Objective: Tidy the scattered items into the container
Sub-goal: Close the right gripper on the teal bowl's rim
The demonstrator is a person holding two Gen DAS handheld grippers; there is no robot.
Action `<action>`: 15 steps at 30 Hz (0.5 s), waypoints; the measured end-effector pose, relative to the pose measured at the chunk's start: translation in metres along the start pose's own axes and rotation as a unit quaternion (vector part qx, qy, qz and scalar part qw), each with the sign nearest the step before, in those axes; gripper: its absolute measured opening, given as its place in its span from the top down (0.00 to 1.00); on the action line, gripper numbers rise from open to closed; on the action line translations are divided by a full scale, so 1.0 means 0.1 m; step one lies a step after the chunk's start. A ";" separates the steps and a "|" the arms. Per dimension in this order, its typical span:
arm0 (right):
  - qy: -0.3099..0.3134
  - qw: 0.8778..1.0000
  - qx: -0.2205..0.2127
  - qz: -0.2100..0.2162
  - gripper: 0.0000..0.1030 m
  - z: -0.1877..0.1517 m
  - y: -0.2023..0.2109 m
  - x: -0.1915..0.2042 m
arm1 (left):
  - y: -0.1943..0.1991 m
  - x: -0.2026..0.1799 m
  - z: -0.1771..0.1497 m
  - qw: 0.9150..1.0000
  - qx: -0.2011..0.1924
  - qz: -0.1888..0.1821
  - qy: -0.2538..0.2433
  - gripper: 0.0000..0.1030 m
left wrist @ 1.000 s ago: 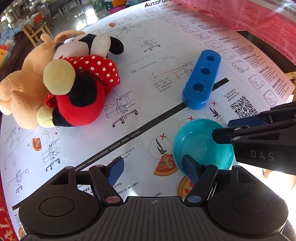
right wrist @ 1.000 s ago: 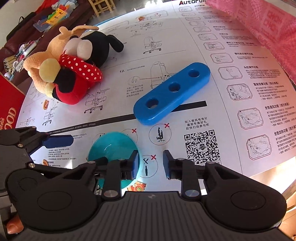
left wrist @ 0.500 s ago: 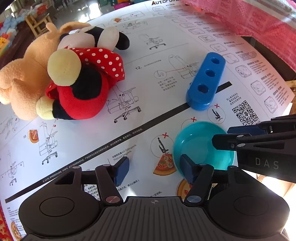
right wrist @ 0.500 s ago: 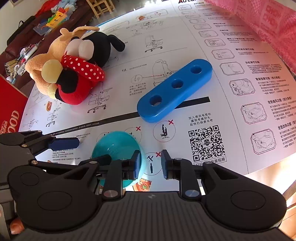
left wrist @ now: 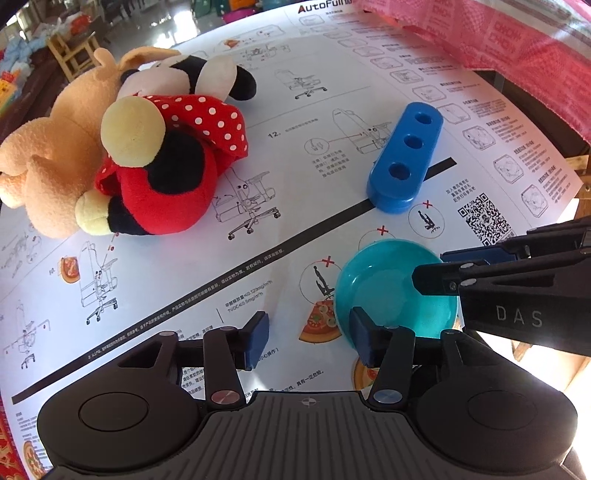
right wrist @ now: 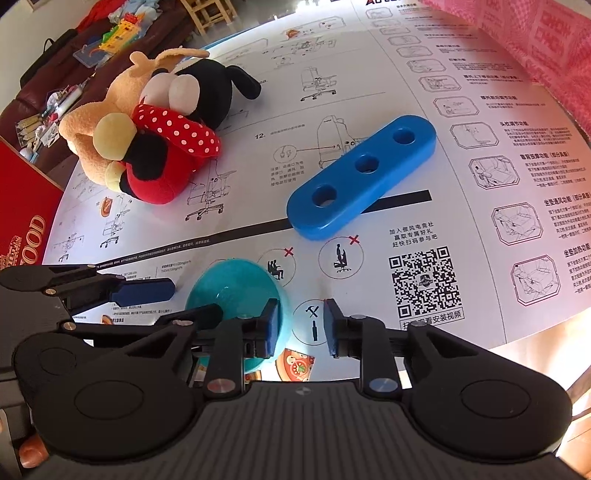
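A small teal bowl (left wrist: 395, 288) sits near the table's front edge; it also shows in the right wrist view (right wrist: 236, 291). My left gripper (left wrist: 308, 338) is open, its right finger by the bowl's near-left rim. My right gripper (right wrist: 299, 326) is open with a narrow gap, its left finger by the bowl's right rim. A blue block with three holes (left wrist: 404, 157) lies beyond the bowl, also seen in the right wrist view (right wrist: 360, 181). A red polka-dot mouse plush (left wrist: 166, 166) and a tan plush (left wrist: 51, 158) lie together at far left.
A white printed instruction sheet (left wrist: 295, 229) covers the round table. Pink patterned cloth (left wrist: 498, 33) hangs at the far right. A red box (right wrist: 22, 206) stands left of the table. Chairs and clutter lie beyond the far edge.
Both grippers have drawn back a little from the table, so the plush toys and blue block appear lower in view. The right gripper's jaws have narrowed slightly. The bowl has not moved.
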State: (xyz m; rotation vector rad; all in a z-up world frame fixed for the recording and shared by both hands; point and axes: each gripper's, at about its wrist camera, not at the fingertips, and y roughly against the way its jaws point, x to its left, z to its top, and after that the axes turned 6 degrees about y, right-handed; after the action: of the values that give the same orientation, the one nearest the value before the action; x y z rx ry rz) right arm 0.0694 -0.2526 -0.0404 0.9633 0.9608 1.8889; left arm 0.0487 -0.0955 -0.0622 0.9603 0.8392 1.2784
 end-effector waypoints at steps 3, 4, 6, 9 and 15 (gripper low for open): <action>0.003 1.000 0.000 0.008 0.90 0.02 -0.02 0.04 | 0.01 -0.02 -0.03 1.000 -0.003 0.003 -0.011 0.44; 0.004 1.000 0.001 0.009 0.93 0.03 -0.03 0.05 | 0.01 -0.03 -0.04 1.000 -0.003 0.002 -0.015 0.42; 0.007 1.000 0.002 0.009 0.94 0.04 -0.04 0.07 | 0.02 -0.07 -0.05 1.000 -0.004 0.002 -0.025 0.41; 0.005 1.000 0.003 0.008 0.93 0.04 -0.05 0.08 | 0.04 -0.10 -0.07 0.999 -0.007 -0.005 -0.037 0.69; -0.021 0.999 0.001 0.033 0.82 0.04 -0.02 0.04 | 0.04 -0.05 -0.03 1.000 0.004 0.006 -0.002 0.92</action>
State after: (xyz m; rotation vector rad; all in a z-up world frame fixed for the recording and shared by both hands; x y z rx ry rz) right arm 0.0719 -0.2469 -0.0389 1.0443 0.9154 1.9149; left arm 0.0443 -0.1004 -0.0600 0.9745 0.8366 1.2841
